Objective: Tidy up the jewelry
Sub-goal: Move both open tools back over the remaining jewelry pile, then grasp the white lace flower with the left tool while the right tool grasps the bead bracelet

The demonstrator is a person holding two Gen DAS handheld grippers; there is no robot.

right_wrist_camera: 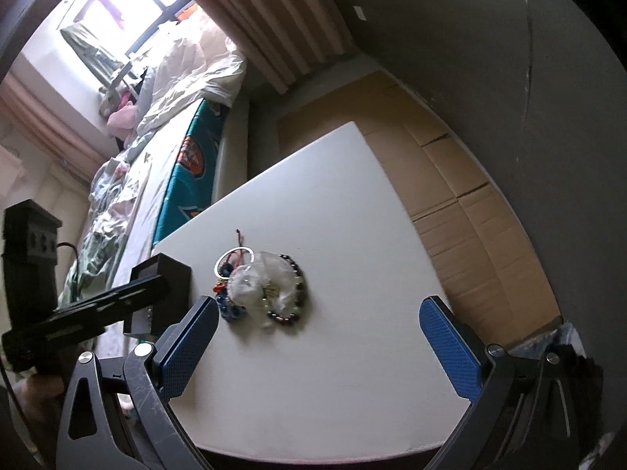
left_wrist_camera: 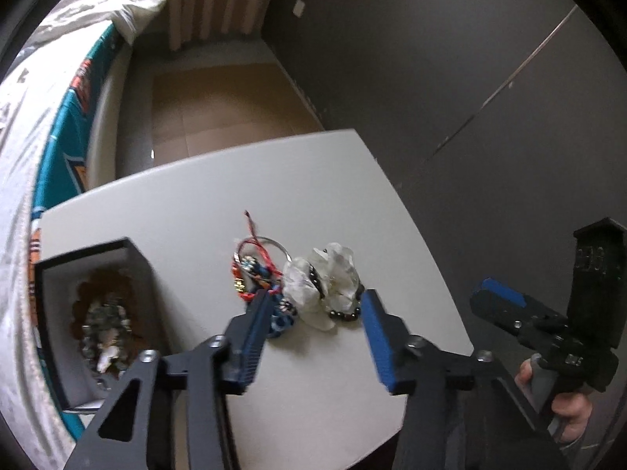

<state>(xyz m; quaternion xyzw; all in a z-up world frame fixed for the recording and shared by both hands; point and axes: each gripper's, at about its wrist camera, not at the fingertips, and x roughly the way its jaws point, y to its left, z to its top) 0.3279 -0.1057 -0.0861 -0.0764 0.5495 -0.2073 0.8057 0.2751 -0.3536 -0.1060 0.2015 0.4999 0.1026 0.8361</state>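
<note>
White rectangular table (right_wrist_camera: 333, 352) bearing, left of the jewelry pile (left_wrist_camera: 298, 286), an open black jewelry box (left_wrist_camera: 98, 313). Left gripper (left_wrist_camera: 317, 337) is hovering open-jawed just before the pile; right gripper (right_wrist_camera: 317, 344) is hovering wide open, nearer the table's front edge.

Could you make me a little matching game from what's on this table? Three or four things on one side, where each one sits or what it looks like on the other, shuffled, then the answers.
Things:
1. box
2. dark bead bracelet
3. clear plastic bag
4. silver ring

Descriptions:
A. crumpled, in the middle of the pile
B. black, open, at the table edge near the bed, jewelry inside
C. thin hoop at the far end of the pile, by red cords
D. curves around the bag's side nearest the right gripper

Pairs: 1-B, 2-D, 3-A, 4-C
</note>
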